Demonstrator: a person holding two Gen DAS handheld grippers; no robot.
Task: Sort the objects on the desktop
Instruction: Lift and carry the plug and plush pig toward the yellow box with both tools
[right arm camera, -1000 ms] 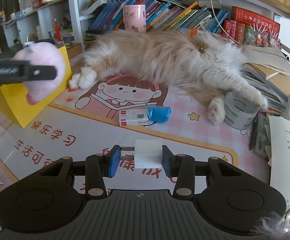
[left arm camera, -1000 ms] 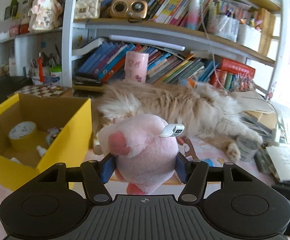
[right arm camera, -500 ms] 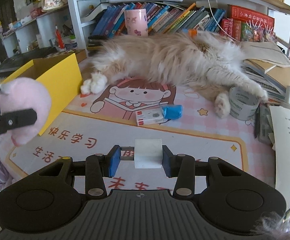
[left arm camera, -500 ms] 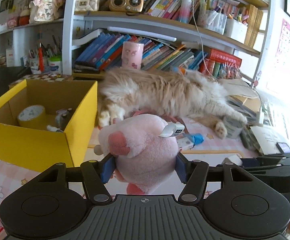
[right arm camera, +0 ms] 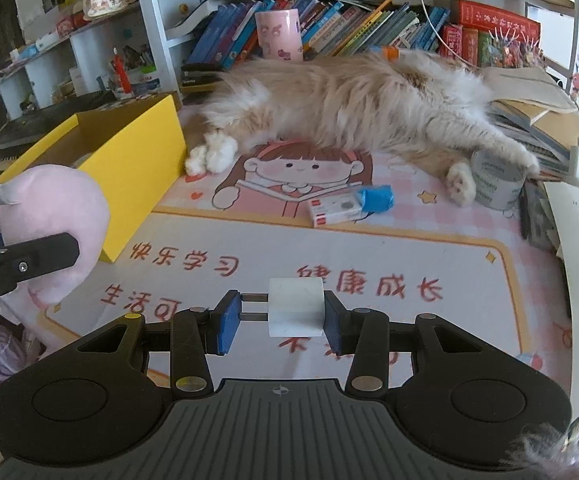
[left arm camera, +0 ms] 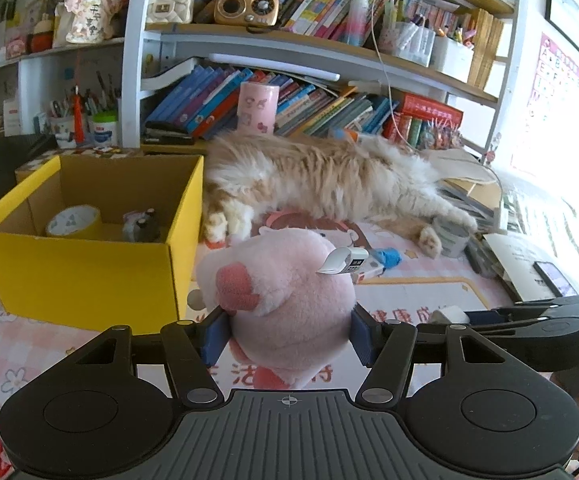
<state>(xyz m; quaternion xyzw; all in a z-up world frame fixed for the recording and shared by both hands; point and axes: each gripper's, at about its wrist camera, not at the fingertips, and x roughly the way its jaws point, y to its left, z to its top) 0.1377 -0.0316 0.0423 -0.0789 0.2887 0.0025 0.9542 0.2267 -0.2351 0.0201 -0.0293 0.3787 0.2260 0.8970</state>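
Plush pink toy [left arm camera: 289, 304] sits squeezed between the blue pads of the left gripper [left arm camera: 287, 338], whose jaws are clamped on its sides; a small white tag [left arm camera: 343, 260] sticks out at the toy's 1 o'clock. In the right wrist view the same toy shows at 9 o'clock, held above the mat. White charger plug [right arm camera: 295, 312] is pinched by the right gripper [right arm camera: 277, 322], jaws closed on it, one pad on the block's side and the other on the tips of its two prongs, which point toward 9 o'clock.

Yellow box [left arm camera: 85, 256] stands open at the toy's 10 o'clock in the left wrist view, with a tape roll [left arm camera: 73, 220] and a small dark-and-white object [left arm camera: 141, 228] inside. Cartoon desk mat [right arm camera: 329, 256] lies under both grippers. On it, at the plug's 12 o'clock, rest a small white-and-red box [right arm camera: 333, 210] and a blue bundle [right arm camera: 377, 196], touching each other. Fluffy cat [right arm camera: 349, 100] lies stretched across the far edge of the mat, one hind paw beside a grey tape roll [right arm camera: 497, 184] at 2 o'clock. Bookshelves [left arm camera: 289, 92] rise behind.
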